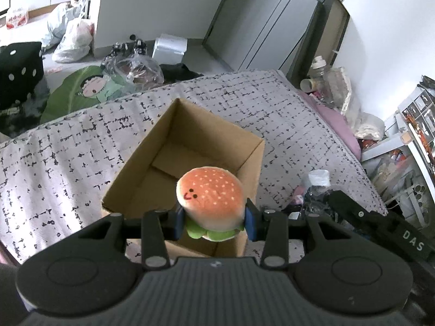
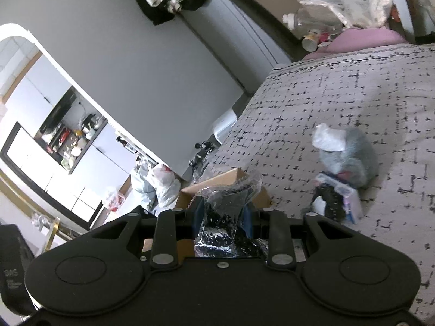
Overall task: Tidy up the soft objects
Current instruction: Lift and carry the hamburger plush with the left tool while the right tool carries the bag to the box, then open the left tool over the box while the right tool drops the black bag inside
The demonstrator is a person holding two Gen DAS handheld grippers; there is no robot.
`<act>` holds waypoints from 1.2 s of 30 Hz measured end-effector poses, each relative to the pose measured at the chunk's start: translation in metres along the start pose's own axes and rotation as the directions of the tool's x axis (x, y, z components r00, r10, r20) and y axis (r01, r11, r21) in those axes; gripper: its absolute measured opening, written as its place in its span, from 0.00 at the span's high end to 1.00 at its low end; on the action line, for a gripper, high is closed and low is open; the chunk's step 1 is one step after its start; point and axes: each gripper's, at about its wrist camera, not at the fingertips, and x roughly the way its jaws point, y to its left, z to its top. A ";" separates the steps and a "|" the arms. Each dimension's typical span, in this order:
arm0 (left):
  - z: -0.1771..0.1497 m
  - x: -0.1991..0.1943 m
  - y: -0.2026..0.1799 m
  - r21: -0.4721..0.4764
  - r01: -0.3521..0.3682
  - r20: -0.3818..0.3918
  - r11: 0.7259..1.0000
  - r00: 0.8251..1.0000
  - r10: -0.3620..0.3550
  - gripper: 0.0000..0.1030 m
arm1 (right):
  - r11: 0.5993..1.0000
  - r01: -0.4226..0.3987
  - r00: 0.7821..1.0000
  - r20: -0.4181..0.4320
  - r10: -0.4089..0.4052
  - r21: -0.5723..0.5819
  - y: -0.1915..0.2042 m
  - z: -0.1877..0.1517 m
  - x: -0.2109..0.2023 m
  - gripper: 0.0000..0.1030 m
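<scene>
Left hand-held gripper [image 1: 214,224] is clamping the burger plush [image 1: 210,199] by its sides, hanging above the cardboard box [image 1: 136,174] just ahead; the box interior is showing bare, nothing deposited yet. Right hand-held gripper [image 2: 222,214] is pinching a clear bag of dark material [image 2: 231,209], box edge just ahead. On the bed [image 2: 339,87], ahead-right, a grey plush [image 2: 350,157] and small packets [image 2: 337,201] are waiting. Judgement: early stage.

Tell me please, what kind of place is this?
Probably a lived-in bedroom at home: a bed with a grey, black-flecked bedspread, a pink pillow at its edge, and white plastic bags on the floor by the wall.
</scene>
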 end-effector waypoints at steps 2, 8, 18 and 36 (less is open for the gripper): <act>0.000 0.008 0.004 0.008 -0.034 -0.008 0.999 0.999 0.034 0.60 | 1.000 -0.009 1.000 -0.006 0.009 -0.002 0.005 -0.001 0.006 0.71; -0.002 0.028 0.018 0.004 -0.066 -0.056 0.998 0.996 0.066 0.59 | 0.999 -0.025 0.999 -0.027 0.024 -0.032 0.021 -0.007 0.026 0.71; 0.002 0.039 0.034 -0.028 -0.101 -0.082 0.994 0.992 0.098 0.48 | 0.998 -0.044 0.996 -0.078 0.040 -0.050 0.029 -0.018 0.046 0.71; 0.010 -0.005 0.043 -0.071 -0.163 -0.006 0.984 0.987 0.163 0.16 | 0.994 -0.112 0.990 -0.084 0.112 0.004 0.034 -0.018 0.036 0.30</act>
